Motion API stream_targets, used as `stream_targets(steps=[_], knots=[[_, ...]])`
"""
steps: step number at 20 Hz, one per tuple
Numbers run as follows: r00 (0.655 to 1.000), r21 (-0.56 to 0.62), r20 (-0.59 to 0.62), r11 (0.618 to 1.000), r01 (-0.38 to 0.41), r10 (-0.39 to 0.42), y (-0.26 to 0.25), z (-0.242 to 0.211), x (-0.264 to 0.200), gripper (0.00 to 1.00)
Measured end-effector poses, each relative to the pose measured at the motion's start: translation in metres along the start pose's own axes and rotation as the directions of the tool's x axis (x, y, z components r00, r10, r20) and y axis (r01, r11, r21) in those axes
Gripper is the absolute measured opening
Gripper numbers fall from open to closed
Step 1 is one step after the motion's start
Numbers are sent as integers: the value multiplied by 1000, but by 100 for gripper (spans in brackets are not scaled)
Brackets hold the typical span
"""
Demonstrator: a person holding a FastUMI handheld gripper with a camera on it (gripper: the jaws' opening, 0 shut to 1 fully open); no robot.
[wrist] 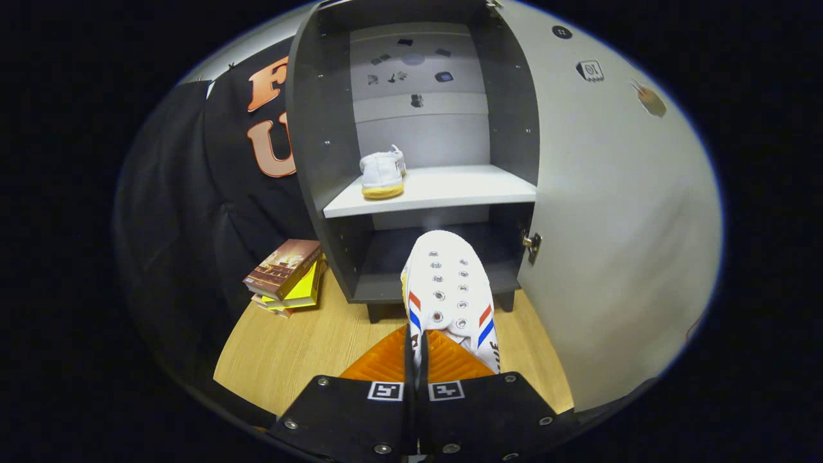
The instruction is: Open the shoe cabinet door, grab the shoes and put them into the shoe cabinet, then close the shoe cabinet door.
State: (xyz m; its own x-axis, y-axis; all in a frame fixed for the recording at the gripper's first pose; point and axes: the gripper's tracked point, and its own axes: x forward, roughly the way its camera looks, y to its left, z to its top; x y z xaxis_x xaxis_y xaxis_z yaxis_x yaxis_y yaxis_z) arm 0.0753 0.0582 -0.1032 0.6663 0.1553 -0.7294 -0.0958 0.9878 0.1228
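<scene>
Gripper (416,360): fingers pinching the shoe's edge, pointing level at the cabinet.
Shoe (450,289): hanging toe-forward before the lower compartment.
Cabinet (321,141): door (611,225) standing open.
Second shoe (382,172): sitting on the shelf (450,186).

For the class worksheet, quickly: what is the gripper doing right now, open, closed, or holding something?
Gripper: closed, its fingers pinching a white shoe, held in front of the open shoe cabinet.

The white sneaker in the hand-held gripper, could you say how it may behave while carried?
The white sneaker probably sags: the hand-held gripper pinches only thin upper. It looks light, likely canvas, and may swing.
</scene>
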Motion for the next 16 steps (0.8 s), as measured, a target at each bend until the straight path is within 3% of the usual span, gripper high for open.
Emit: stream_targets(steps=[4,8,16], knots=[[999,-47,47,999,-19,21,3,49,7,0],[997,-101,77,995,18,-10,-6,92,26,0],[991,-88,106,992,89,-79,-30,163,89,0]])
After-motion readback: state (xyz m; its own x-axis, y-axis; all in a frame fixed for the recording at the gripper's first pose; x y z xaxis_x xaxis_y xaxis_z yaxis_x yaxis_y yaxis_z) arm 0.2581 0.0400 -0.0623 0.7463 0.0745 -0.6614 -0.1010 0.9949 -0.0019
